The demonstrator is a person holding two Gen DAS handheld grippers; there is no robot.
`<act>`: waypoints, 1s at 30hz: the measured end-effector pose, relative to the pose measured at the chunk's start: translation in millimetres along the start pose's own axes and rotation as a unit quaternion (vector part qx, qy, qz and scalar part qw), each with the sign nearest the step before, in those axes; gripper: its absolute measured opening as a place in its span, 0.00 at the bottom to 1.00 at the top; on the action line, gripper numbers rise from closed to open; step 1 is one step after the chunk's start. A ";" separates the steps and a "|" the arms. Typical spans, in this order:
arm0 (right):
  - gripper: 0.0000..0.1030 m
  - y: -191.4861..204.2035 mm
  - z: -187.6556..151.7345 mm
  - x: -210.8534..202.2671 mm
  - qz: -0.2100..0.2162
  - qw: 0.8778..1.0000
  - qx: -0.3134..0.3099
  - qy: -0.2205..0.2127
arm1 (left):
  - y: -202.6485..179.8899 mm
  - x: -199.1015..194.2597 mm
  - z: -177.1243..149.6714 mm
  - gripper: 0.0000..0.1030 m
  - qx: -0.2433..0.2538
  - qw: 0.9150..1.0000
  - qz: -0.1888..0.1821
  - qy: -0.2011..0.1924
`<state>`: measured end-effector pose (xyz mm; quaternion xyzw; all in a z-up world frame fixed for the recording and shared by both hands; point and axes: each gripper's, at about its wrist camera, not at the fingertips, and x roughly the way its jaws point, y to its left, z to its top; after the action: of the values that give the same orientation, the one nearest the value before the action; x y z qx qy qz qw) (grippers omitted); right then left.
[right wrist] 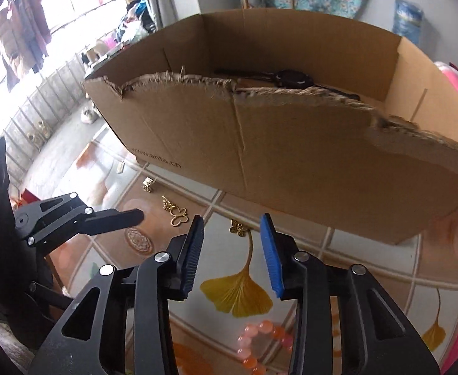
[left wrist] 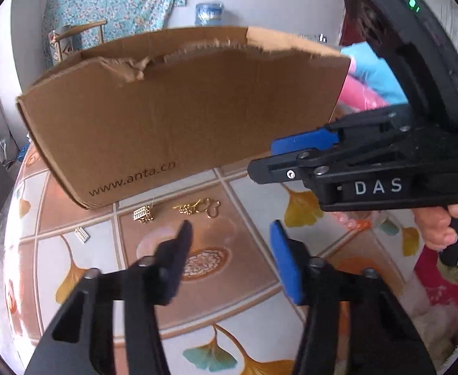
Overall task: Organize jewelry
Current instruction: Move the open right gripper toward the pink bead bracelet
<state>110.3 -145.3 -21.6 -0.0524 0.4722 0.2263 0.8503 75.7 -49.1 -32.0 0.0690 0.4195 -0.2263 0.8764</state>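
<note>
So both grippers, left (left wrist: pixel 229 234) and right (right wrist: pixel 232 234), hover open and empty at lower centre, probably lining up on the gold pieces (left wrist: pixel 197 207) beside the box (left wrist: pixel 182 109).

Matt brown cardboard box (right wrist: pixel 291 143) with rough torn edges, shiny gold metal jewelry (left wrist: pixel 197 207), glossy tablecloth (left wrist: pixel 253 193), probably plastic.

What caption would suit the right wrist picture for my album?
Right gripper, jaws apart and empty, points at a small gold charm lying before a torn cardboard box.
</note>
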 end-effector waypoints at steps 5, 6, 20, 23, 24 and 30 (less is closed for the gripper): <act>0.25 0.4 0.8 6.4 0.001 1.000 -0.025 0.008 | 4.1 10.1 5.4 0.21 0.005 1.000 -0.023 0.005; 0.24 0.3 1.6 8.8 0.000 0.999 -0.030 0.010 | 5.3 11.7 6.7 0.19 0.004 1.000 -0.024 0.005; 0.11 9.1 10.4 15.5 -0.008 0.996 -0.087 0.015 | -1.2 34.0 30.7 0.17 0.050 0.999 0.009 0.007; 0.07 5.7 7.0 10.2 -0.007 0.997 -0.080 0.014 | -2.3 35.1 33.8 0.16 0.046 0.999 -0.001 0.019; 0.06 2.1 4.0 7.9 -0.007 0.997 -0.078 0.014 | -2.9 35.0 33.9 0.16 0.046 0.999 -0.003 0.021; 0.05 -4.8 -8.9 -5.2 -0.007 0.998 -0.053 0.011 | -13.3 33.4 33.1 0.16 0.058 0.998 -0.008 0.036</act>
<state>103.1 -154.0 -22.7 -0.1033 0.4688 0.2447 0.8424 111.2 -82.4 -35.6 0.1242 0.4377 -0.2540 0.8535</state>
